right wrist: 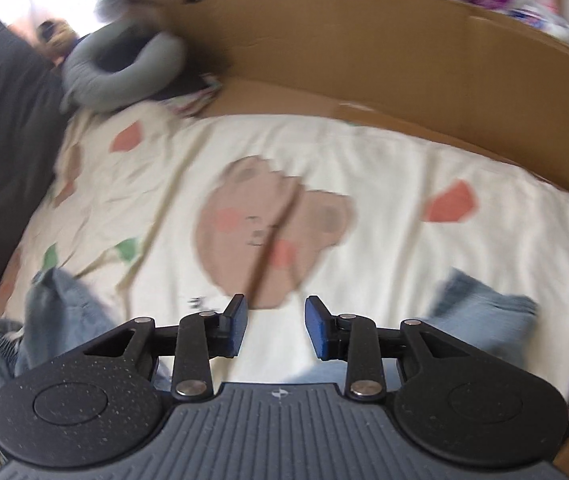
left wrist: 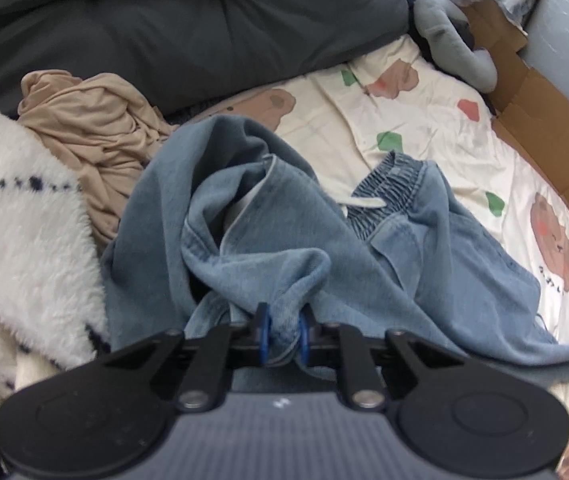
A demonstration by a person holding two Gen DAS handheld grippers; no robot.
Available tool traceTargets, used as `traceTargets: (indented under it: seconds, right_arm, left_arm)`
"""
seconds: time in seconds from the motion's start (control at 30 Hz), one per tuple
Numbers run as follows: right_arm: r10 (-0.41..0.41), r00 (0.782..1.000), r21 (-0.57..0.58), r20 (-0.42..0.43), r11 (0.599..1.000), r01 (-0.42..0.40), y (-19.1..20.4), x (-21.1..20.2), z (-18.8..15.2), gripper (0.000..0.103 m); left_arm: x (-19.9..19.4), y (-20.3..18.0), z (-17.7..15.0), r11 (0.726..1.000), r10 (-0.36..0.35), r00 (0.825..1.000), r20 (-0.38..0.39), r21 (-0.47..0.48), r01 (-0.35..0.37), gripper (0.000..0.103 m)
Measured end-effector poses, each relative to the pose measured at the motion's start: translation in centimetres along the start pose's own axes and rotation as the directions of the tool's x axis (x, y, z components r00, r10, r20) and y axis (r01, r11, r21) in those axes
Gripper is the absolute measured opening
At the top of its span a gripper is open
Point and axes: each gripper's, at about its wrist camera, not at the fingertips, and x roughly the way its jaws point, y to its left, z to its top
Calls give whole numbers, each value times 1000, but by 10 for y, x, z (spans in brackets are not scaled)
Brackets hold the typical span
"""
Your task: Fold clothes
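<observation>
Pinching a bunched fold of denim between its blue pads, the left gripper (left wrist: 283, 330) is clamped tight on the jeans (left wrist: 284, 232), which lie crumpled in the middle of the bed. In the left wrist view the light-blue fabric rises in a heap just ahead of the fingers, with the gathered elastic waistband (left wrist: 388, 188) and a white drawstring (left wrist: 360, 203) showing on the right side of the pile. One part of the jeans trails off toward the right edge of the view. Touching the heap on its left is a crumpled beige garment (left wrist: 96, 140), and beside that a fluffy white blanket with dark markings (left wrist: 16, 232). A dark grey duvet (left wrist: 164, 28) fills the far side. The cream sheet printed with bears (left wrist: 444, 128) spreads to the right, bordered by flattened cardboard (left wrist: 532, 108), with a grey plush toy (left wrist: 456, 48) lying at the far corner.

The right wrist view is smeared by motion blur. The right gripper (right wrist: 275, 328) has its fingers spread apart with nothing between them, above the bear-print sheet (right wrist: 364, 168). Denim shows low at the left (right wrist: 64, 308) and again low at the right (right wrist: 488, 312), both beside the gripper. Cardboard (right wrist: 404, 60) stands along the far side of the bed, and the grey plush toy (right wrist: 124, 72) lies near the upper left.
</observation>
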Motion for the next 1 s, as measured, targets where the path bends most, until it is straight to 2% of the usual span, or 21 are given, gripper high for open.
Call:
traceTargets:
  seconds: [0.23, 0.33, 0.5, 0.67, 0.7, 1.0]
  right_arm:
    - [95, 994, -119, -48, 988, -100, 57, 43, 9, 39]
    - [128, 988, -178, -87, 974, -142, 82, 62, 8, 39]
    - [177, 974, -252, -144, 945, -209, 119, 92, 5, 41]
    - [221, 958, -295, -184, 917, -269, 148, 119, 1, 43]
    - [227, 955, -302, -192, 912, -278, 153, 124, 0, 47]
    - [261, 937, -320, -234, 889, -328, 182, 154, 0, 47]
  left_arm:
    - [-1, 7, -19, 1000, 17, 996, -90, 24, -15, 15]
    - [-9, 9, -21, 1000, 5, 996, -90, 27, -3, 16]
    - [-28, 10, -8, 999, 32, 996, -80, 21, -30, 31]
    - [-33, 4, 11, 997, 30, 998, -47, 71, -26, 34]
    - [-31, 2, 15, 997, 28, 999, -36, 78, -25, 34]
    - [-39, -2, 39, 997, 8, 1000, 21, 75, -10, 32]
